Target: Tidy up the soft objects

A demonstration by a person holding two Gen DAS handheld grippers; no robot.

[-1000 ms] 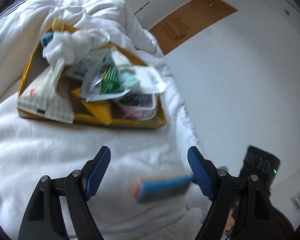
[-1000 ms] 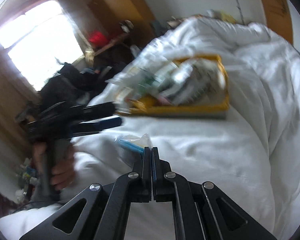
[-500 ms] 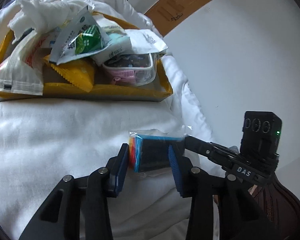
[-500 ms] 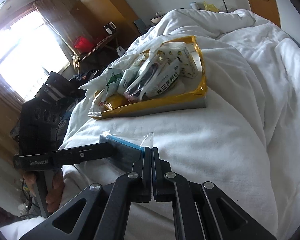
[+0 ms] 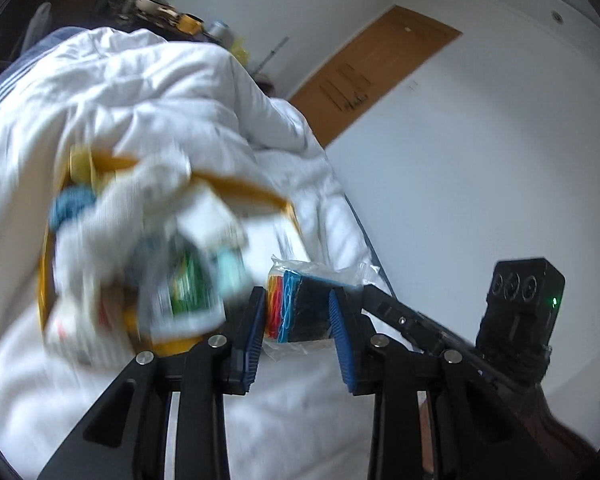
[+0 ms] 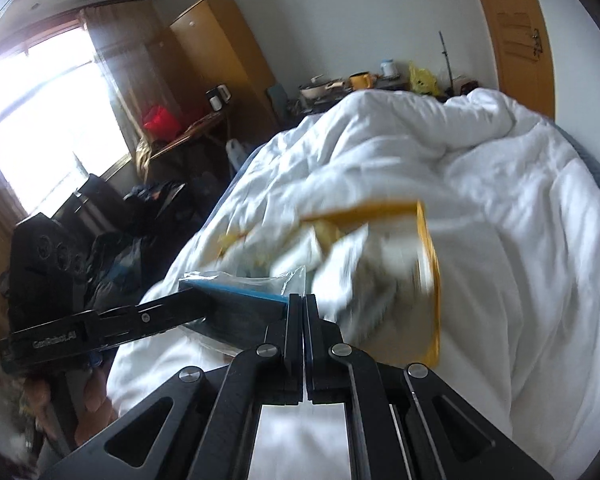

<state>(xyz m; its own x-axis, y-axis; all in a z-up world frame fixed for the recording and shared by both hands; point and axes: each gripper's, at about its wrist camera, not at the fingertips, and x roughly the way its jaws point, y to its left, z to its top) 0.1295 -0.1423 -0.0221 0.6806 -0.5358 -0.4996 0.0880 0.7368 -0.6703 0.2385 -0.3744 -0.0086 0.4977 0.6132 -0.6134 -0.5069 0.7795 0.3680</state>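
Observation:
My left gripper (image 5: 296,312) is shut on a clear-wrapped packet of coloured sponges (image 5: 296,304), blue, orange and black, held above the white bedding. My right gripper (image 6: 303,312) is shut on the plastic edge of the same packet (image 6: 236,304) and shows at its right in the left wrist view (image 5: 384,308). A yellow box (image 5: 236,184) full of pouches and white cloth lies on the bed beyond, blurred; it also shows in the right wrist view (image 6: 428,264).
A rumpled white duvet (image 6: 460,168) covers the bed. A wooden door (image 5: 372,68) and white wall stand to the right. A cluttered desk (image 6: 180,136), wardrobe and dark bags sit by the window.
Both grippers have lifted the sponge packet off the bed and tilted up; the yellow box now sits further off and looks blurred. Both stay shut on the packet.

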